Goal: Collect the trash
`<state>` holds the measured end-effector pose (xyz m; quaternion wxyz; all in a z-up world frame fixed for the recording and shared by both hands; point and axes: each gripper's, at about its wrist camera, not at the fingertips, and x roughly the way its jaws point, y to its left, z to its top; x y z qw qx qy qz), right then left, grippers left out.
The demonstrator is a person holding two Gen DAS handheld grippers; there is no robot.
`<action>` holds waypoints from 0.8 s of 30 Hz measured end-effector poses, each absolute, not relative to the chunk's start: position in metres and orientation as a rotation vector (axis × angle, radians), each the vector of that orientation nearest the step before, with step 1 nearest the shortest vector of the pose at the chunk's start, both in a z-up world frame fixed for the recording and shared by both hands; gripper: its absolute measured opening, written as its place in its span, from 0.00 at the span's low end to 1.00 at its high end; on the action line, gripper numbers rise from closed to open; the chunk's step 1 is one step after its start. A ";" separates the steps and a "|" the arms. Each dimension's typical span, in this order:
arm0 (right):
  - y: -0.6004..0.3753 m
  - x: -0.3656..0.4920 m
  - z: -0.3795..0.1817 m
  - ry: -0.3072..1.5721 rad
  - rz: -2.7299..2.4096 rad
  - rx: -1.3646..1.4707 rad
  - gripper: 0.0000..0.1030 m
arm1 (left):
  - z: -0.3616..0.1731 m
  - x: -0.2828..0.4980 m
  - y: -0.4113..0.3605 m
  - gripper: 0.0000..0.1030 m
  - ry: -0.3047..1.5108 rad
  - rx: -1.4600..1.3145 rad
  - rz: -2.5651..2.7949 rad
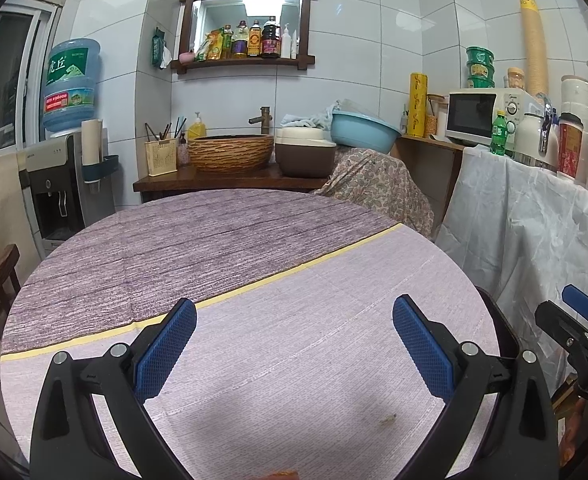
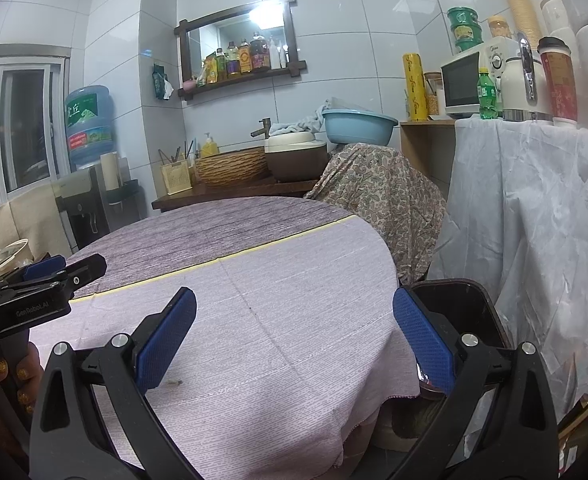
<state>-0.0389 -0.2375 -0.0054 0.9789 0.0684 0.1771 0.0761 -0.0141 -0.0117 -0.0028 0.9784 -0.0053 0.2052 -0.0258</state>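
Hovering: both claws above the round counter [image 1: 333, 360], nothing gripped.
Left claw [image 1: 294, 344]: jaws spread wide, empty; blue pads [image 1: 166, 352] angled outward.
Right claw [image 2: 294, 340]: jaws spread wide, empty; sits at the counter's right edge, over the bin side.
Trash: small brown crumb [image 1: 387, 421] on the pale cloth, between the left claw's jaws, nearer the right pad; long axis roughly left-right, slight upward tilt to the right. Too small to identify.
Bin [image 2: 465, 312]: dark, open-topped, on the floor just beside the counter's right edge.
Hand [image 2: 18, 376]: holding the left claw's grip.
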 end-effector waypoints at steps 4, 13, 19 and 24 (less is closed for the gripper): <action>-0.239 -0.038 -0.006 0.358 0.157 0.135 0.94 | -0.002 -0.014 -0.011 0.95 0.412 -0.007 -0.055; -0.239 -0.038 -0.006 0.359 0.158 0.135 0.94 | -0.003 -0.013 -0.010 0.95 0.417 -0.012 -0.061; -0.239 -0.039 -0.004 0.360 0.158 0.134 0.94 | -0.004 -0.013 -0.011 0.95 0.422 -0.012 -0.068; -0.238 -0.039 -0.004 0.361 0.158 0.133 0.94 | -0.005 -0.013 -0.011 0.95 0.423 -0.025 -0.085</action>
